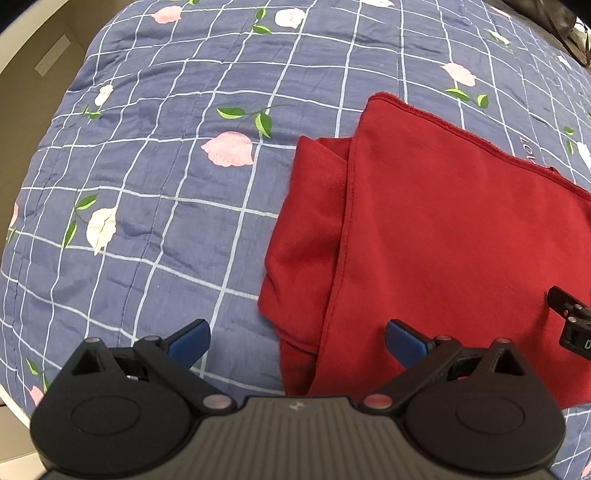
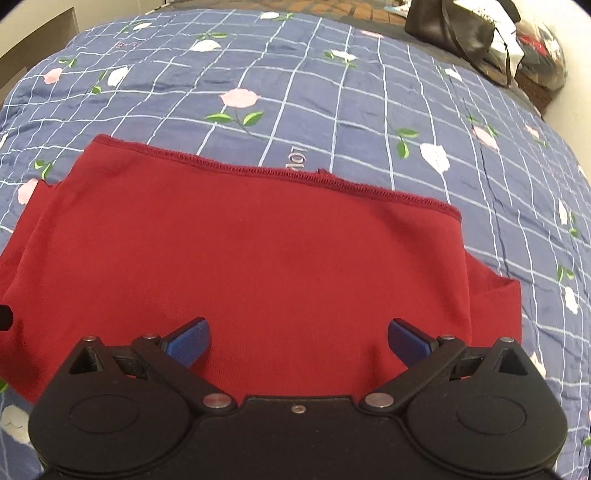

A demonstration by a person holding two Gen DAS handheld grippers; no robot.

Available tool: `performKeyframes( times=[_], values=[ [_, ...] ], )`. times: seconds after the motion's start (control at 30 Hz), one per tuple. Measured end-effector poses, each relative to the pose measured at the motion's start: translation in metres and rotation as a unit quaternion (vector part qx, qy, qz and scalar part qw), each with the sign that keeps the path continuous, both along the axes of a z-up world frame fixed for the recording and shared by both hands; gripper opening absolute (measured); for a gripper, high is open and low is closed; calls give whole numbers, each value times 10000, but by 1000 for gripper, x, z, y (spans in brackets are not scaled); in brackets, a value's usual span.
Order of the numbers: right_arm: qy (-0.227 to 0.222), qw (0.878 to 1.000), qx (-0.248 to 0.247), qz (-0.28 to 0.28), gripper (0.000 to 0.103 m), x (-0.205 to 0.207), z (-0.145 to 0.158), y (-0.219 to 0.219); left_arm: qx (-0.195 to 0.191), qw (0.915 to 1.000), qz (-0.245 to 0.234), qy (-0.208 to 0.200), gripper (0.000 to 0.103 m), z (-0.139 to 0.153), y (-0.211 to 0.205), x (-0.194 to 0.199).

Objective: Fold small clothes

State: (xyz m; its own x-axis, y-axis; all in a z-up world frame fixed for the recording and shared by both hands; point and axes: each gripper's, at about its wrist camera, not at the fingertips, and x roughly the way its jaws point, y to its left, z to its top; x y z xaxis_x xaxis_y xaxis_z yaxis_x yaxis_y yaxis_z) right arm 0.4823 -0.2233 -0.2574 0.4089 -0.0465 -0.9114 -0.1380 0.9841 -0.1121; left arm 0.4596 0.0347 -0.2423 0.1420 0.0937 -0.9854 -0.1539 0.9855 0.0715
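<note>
- Blue quilted bedspread [image 2: 332, 110] with a white grid and pink and white flowers covers the bed and fills both wrist views; a dark leather bag [image 2: 454, 29] sits at the upper right of the right wrist view, off the far edge of the bed.
- One soft, dark red knit garment [image 2: 258, 251] lies flat on the bedspread, in the middle of the right wrist view and in the right half of the left wrist view [image 1: 443, 229].
- Its stitched hem [image 2: 295, 173] runs across the far side, and a second layer [image 1: 306, 221] peeks out from under the top panel at the left, so I judge that at least one fold is already made.
- A small flap [image 2: 495, 295] also sticks out at the right edge, which suggests the sides are tucked but not squared off.
- Left gripper [image 1: 297, 341] hovers at the garment's near left edge, its blue-tipped fingers [image 1: 190, 341] spread wide and holding nothing.
- Right gripper [image 2: 299, 341] sits over the near edge of the cloth, blue fingers [image 2: 190, 341] likewise wide apart and empty; whether they touch the fabric I cannot tell.
- Part of the right tool shows at the lower right of the left wrist view.
- By my reading the work is partway: the piece looks flattened and folded in, and a further fold to make a compact packet probably remains.
- No other clothes are visible.
</note>
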Motion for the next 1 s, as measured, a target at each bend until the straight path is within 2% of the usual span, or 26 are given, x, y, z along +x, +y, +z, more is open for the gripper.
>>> performKeyframes(
  times=[0.1,0.23,0.47,0.8,1.0],
  values=[
    [-108,9999,-105,84,102,0,-7,3,-5,10000,-5,12,103,-2,1,3],
    [72,9995,-278,143,102,-2,-24,6,-2,10000,-18,29,103,-6,1,7],
    [5,9998,-198,-58,102,-10,-36,3,-31,10000,-32,55,103,-13,1,10],
    [-250,9992,-297,35,102,-20,-38,5,-323,9995,23,-44,103,-18,3,15],
    [-274,9992,-283,106,102,-45,-34,0,-646,9970,298,-300,103,-24,30,24]
  ],
)
